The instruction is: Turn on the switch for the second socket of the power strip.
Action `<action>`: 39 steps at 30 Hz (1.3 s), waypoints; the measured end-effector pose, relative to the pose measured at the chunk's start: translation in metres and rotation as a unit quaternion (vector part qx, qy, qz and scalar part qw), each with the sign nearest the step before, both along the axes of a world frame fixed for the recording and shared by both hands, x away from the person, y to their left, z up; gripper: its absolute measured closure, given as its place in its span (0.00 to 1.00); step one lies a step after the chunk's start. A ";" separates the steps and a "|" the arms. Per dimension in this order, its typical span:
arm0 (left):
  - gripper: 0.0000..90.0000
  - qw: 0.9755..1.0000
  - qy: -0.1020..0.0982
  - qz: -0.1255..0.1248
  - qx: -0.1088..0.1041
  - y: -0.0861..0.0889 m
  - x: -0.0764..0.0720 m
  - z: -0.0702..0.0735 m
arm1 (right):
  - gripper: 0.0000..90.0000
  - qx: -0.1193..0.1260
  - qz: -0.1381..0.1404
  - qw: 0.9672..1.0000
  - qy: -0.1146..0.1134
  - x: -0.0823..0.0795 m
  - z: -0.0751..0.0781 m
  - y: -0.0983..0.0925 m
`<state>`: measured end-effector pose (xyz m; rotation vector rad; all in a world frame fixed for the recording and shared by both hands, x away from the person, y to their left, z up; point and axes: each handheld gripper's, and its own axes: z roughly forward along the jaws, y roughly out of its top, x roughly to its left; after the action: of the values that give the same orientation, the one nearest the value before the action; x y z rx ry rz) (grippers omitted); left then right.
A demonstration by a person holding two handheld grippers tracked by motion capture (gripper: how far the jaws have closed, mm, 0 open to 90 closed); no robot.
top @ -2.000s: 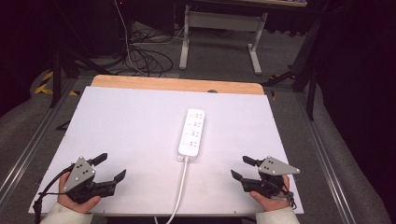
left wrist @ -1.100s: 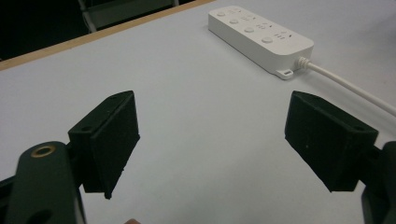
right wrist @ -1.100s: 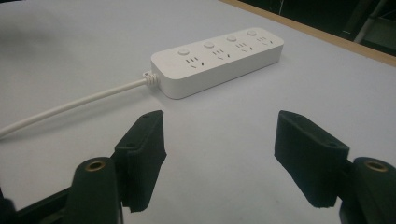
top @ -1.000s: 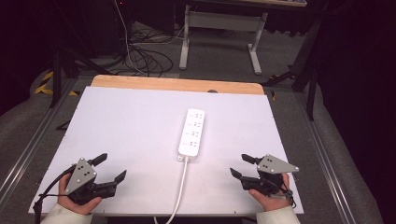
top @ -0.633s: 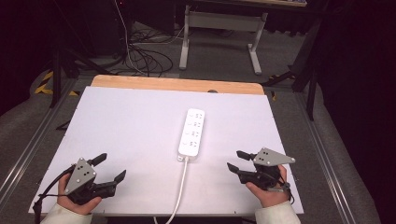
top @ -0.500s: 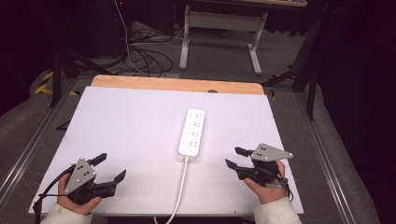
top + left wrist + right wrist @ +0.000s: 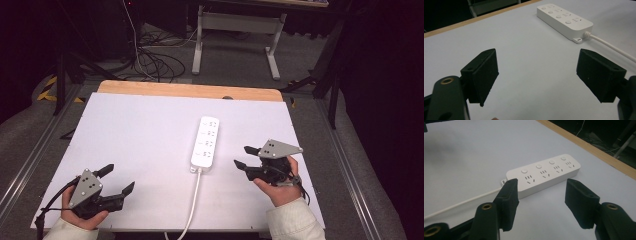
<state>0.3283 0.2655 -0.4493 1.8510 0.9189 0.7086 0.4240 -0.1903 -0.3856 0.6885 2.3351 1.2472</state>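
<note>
A white power strip (image 7: 205, 142) with several sockets lies flat in the middle of the white table (image 7: 140, 135), its cable (image 7: 192, 200) running back to the near edge. My right gripper (image 7: 242, 156) hovers just right of the strip's cable end, jaws pointing left at it. In the right gripper view the strip (image 7: 544, 176) lies just beyond the gripper (image 7: 540, 202); its jaws have just been closing a little and stand open, with nothing between them. My left gripper (image 7: 120, 178) rests open at the near left corner, and in its own view (image 7: 537, 75) the strip (image 7: 564, 21) lies well beyond it.
A wooden strip (image 7: 190, 90) borders the table's far edge. Beyond it stand a metal desk frame (image 7: 235, 35) and loose cables (image 7: 155, 62) on the floor. Metal rails (image 7: 345, 165) run along both sides of the table.
My right gripper has risen and moved left and forward, closer to the strip's cable end. The left gripper and the power strip have stayed where they were.
</note>
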 end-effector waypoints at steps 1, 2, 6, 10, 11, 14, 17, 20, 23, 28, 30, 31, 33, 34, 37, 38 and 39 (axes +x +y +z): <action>0.20 1.000 0.001 0.000 0.002 0.000 0.000 0.000 | 0.49 0.000 0.001 1.000 0.000 0.001 0.001 0.001; 0.20 1.000 0.001 -0.001 0.003 0.000 0.000 0.000 | 0.49 0.001 0.001 1.000 0.001 0.003 0.002 0.003; 0.20 1.000 0.002 0.000 0.001 -0.001 0.000 0.000 | 0.49 0.003 0.004 1.000 0.007 0.013 0.005 0.012; 0.20 1.000 0.001 0.000 -0.001 0.000 0.000 0.000 | 0.49 -0.003 0.007 1.000 0.008 0.019 0.007 0.019; 0.20 1.000 0.000 0.000 0.001 0.001 0.000 0.000 | 0.49 -0.005 0.007 1.000 0.008 0.020 0.007 0.020; 0.20 1.000 0.002 0.000 0.000 0.000 0.001 -0.001 | 0.54 -0.015 0.006 1.000 0.005 0.022 0.006 0.022; 0.20 1.000 0.000 0.000 0.002 0.000 0.000 0.000 | 0.68 -0.025 0.020 0.999 0.004 0.024 0.005 0.026; 0.20 1.000 0.000 0.002 0.003 0.000 0.000 0.000 | 0.85 -0.030 0.033 0.999 0.006 0.030 0.005 0.031; 0.20 1.000 0.001 0.002 0.003 0.000 0.000 0.000 | 0.97 -0.042 0.043 0.998 0.013 0.038 0.004 0.036; 0.20 1.000 0.000 0.002 0.003 0.001 0.000 0.000 | 1.00 -0.024 0.033 0.999 0.027 0.053 -0.001 0.045; 0.20 1.000 0.000 0.002 0.004 0.001 0.000 0.000 | 1.00 -0.015 0.033 0.999 0.037 0.058 -0.003 0.050; 0.20 1.000 0.000 0.002 0.003 0.001 0.000 0.000 | 1.00 -0.012 0.032 0.999 0.040 0.060 -0.004 0.052; 0.20 1.000 0.001 0.002 0.001 0.002 0.000 0.000 | 1.00 -0.006 0.031 0.998 0.046 0.064 -0.006 0.057; 0.20 1.000 0.001 0.002 0.003 0.002 0.000 0.000 | 1.00 -0.004 0.032 0.998 0.047 0.066 -0.007 0.059; 0.20 1.000 0.001 0.002 0.003 0.002 0.000 0.000 | 1.00 -0.005 0.033 0.998 0.045 0.071 -0.011 0.067; 0.20 1.000 0.001 0.002 0.003 0.002 0.000 0.000 | 1.00 -0.005 0.033 0.998 0.046 0.073 -0.012 0.070; 0.20 1.000 0.001 0.002 0.003 0.002 0.000 0.000 | 1.00 -0.005 0.033 0.998 0.047 0.075 -0.014 0.073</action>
<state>0.3288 0.2673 -0.4492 1.8549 0.9224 0.7129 0.4990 -0.1178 -0.3994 0.6860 2.4574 1.2546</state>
